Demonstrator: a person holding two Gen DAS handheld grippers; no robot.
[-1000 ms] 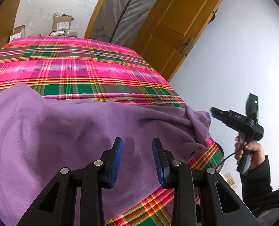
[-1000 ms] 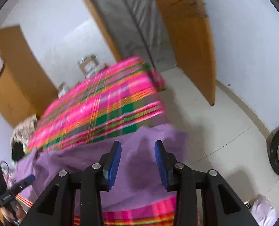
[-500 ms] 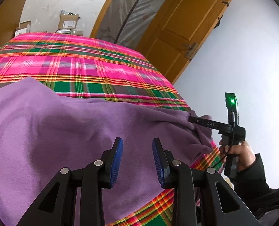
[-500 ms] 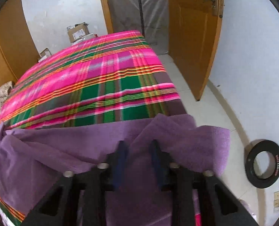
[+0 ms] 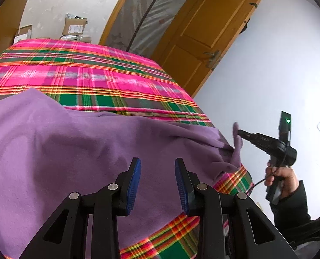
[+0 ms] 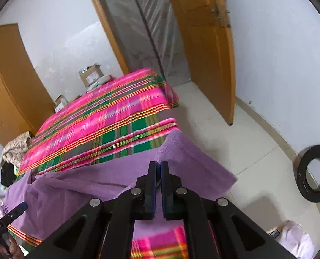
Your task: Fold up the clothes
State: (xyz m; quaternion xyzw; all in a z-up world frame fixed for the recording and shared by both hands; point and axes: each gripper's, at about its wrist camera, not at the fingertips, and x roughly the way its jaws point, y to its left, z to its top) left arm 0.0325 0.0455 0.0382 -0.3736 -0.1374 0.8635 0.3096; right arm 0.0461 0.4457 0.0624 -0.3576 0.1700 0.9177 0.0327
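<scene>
Left wrist view: the left gripper (image 5: 157, 172) hovers with jaws apart over the purple garment (image 5: 73, 146) on the plaid bedspread (image 5: 95, 79); the door (image 5: 205, 32) stands open beyond.

Right wrist view: the right gripper (image 6: 158, 168) has just closed, pinching the garment's corner; a black ring (image 6: 315, 172) lies on the floor, and the cardboard boxes (image 6: 90, 75) are blurred.

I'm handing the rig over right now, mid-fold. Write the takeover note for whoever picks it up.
Right hand-held gripper: jaws have just been closing, now shut on the corner of the purple garment, which looks lifted at the bed's right edge.
Left hand-held gripper: open, above the garment, holding nothing.
The garment lies spread across the near end of the plaid bed cover.
Done: one corner gripped.
Left: no fold made yet; probably grip a second corner with the left, then fold.
</scene>
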